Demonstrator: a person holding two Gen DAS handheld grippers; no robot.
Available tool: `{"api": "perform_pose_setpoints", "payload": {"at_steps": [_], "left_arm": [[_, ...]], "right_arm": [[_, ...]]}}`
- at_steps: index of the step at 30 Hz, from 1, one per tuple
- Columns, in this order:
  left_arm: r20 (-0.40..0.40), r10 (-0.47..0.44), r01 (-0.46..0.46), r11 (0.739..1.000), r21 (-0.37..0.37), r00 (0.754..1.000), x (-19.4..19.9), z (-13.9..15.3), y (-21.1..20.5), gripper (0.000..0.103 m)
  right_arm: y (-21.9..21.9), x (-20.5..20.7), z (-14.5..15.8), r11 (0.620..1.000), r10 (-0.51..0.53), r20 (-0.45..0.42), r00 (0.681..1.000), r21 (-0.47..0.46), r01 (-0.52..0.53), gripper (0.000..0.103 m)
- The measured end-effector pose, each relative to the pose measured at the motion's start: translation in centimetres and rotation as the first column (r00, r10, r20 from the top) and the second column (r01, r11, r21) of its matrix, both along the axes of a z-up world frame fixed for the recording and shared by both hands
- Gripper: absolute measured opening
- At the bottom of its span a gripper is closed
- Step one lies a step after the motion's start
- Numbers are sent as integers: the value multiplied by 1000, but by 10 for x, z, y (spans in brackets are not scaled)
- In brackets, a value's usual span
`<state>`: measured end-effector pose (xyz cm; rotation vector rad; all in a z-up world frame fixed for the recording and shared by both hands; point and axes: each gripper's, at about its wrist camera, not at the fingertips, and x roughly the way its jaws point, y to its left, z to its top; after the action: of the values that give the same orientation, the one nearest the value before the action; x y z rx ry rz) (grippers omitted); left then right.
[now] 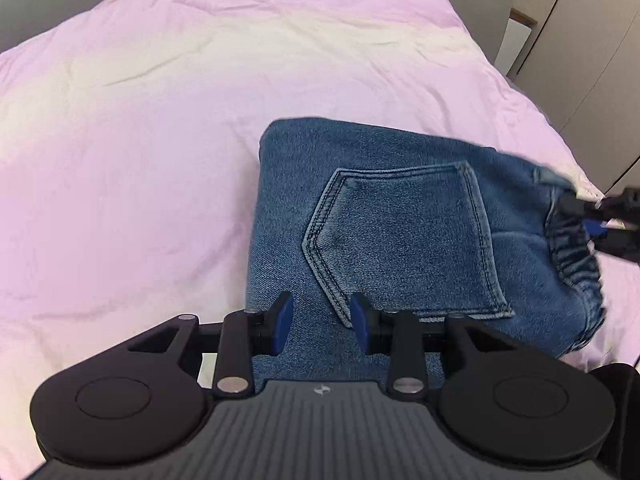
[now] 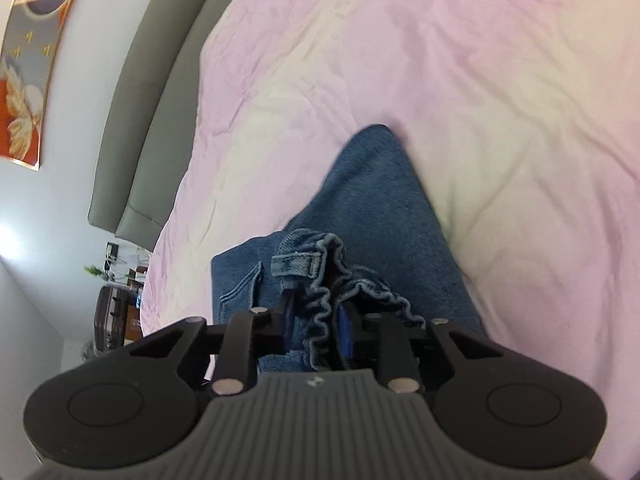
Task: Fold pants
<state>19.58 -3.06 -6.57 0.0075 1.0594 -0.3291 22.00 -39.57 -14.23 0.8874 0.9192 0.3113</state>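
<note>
Left wrist view, near to far. Left gripper (image 1: 322,328) low over the jeans (image 1: 400,220), jaws parted a little, blue pads (image 1: 282,326) clear of each other, nothing between them but denim lying below. Near edge of the jeans right under the jaws; corner of the back pocket (image 1: 404,240) just beyond the right-hand pad. Folded into a thick block, pocket side up, lying on the pink bed (image 1: 140,140). Elastic waistband (image 1: 576,264) bunched at the jeans' right edge, with the right gripper (image 1: 596,226) at it. Past the bed's far right corner, a grey chair (image 1: 480,4) and beige cabinets (image 1: 580,60).

Right wrist view. Right gripper (image 2: 316,324) closed down on the waistband (image 2: 320,312), ruffled elastic pinched between the pads and raised off the fold. Belt loop (image 2: 296,264) just ahead of the jaws. Rest of the jeans (image 2: 384,208) stretching away from the jaws, tapering to a rounded far corner on the bed (image 2: 480,80). Left of the bed, a grey headboard (image 2: 160,80); beyond that, a framed picture (image 2: 32,60) on the wall.
</note>
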Motion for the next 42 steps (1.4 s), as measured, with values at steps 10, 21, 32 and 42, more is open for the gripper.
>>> {"api": "perform_pose_setpoints", "payload": {"at_steps": [10,21,32,42], "left_arm": [[71,112,-105,990,-89,991,-5,25,30,39],[40,84,-78,990,-121,996,33,-9,27,39],[51,108,-100,984,-149,993,76,-13,25,39],[94,-11,16,998,-59,996,26,2,19,39]], "right_arm": [[72,53,134,984,117,184,976,-153,-89,8],[-9,52,16,967,-111,-70,991,-240,91,6],[14,68,21,876,0,-56,998,-482,-27,16],[82,1,81,774,271,61,961,-607,-180,21]]}}
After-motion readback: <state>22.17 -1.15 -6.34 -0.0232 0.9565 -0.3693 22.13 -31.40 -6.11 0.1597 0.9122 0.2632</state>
